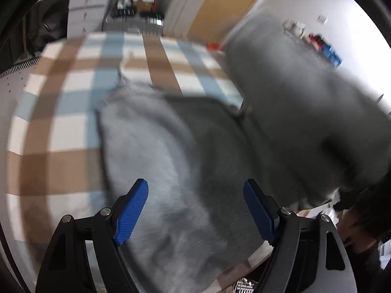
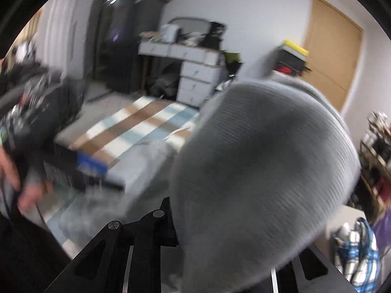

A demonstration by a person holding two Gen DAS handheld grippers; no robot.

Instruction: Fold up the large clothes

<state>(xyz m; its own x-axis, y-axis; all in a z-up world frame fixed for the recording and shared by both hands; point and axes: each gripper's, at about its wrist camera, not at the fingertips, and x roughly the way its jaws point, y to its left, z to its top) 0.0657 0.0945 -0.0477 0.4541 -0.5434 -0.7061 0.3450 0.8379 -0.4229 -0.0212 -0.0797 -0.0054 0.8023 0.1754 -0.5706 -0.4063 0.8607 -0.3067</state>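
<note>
A large grey garment (image 1: 158,146) lies on a bed with a brown, blue and white checked cover (image 1: 73,78). My left gripper (image 1: 195,185) hangs over the garment, open. Its blue pads (image 1: 134,210) stand wide apart with only cloth far below them. At the right, part of the garment (image 1: 293,97) is raised off the bed. In the right wrist view this ribbed grey cloth (image 2: 264,166) bulges up out of my right gripper (image 2: 217,227) and hides its fingertips. Only the black linkage (image 2: 156,222) shows. The views are blurred.
A person's hand (image 2: 27,193) shows at the left edge. White drawers (image 2: 198,78) and a wooden door (image 2: 332,56) stand beyond the bed (image 2: 136,122). A blue plaid bag (image 2: 361,251) sits on the floor at the right. A cluttered shelf (image 1: 325,48) lines the wall.
</note>
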